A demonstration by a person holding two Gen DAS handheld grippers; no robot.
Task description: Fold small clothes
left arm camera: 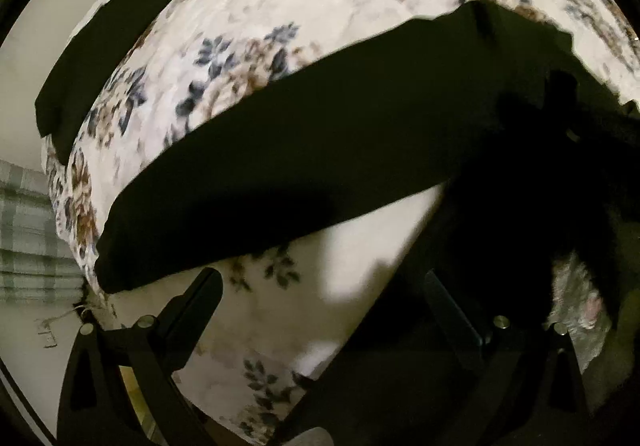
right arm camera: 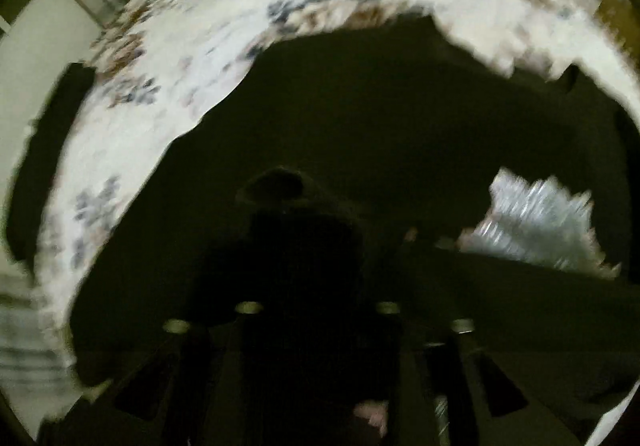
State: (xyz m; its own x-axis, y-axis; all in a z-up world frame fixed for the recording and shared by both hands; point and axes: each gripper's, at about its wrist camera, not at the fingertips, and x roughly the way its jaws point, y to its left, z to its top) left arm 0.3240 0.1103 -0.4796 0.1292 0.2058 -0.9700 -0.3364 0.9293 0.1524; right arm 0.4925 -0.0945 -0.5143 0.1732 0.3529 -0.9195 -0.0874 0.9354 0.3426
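Black garment (left arm camera: 288, 149) stretches as a long dark band across a floral blanket (left arm camera: 248, 29), its near edge just beyond the left gripper (left arm camera: 320, 286), whose two fingers stand wide apart with nothing between them – bare blanket shows in the gap. At the right of the left wrist view the cloth bunches into shadow, where a dark shape that may be the other tool meets it; the detail is too dark to read.

Only the left wrist view shows a second black piece (left arm camera: 108, 45), lying well apart at the blanket's far left edge, partly over the side. The right wrist view is badly blurred and catches it only as a dark smear (right arm camera: 44, 149) at the left.

Seen from the right wrist, the same garment (right arm camera: 400, 117) fills most of the frame, close under the right gripper (right arm camera: 316, 246). Its fingers are lost in darkness, so whether they are parted or clamped on the cloth cannot be told. A pale patch of blanket (right arm camera: 536, 221) shows through at the right.

The blanket – white with blue and brown flowers – covers a raised surface; a checked grey-green fabric (left arm camera: 28, 230) lies beside it at lower left, with a plain pale wall (left arm camera: 24, 57) beyond.

Count: two black cloth pieces, two grippers, one blanket
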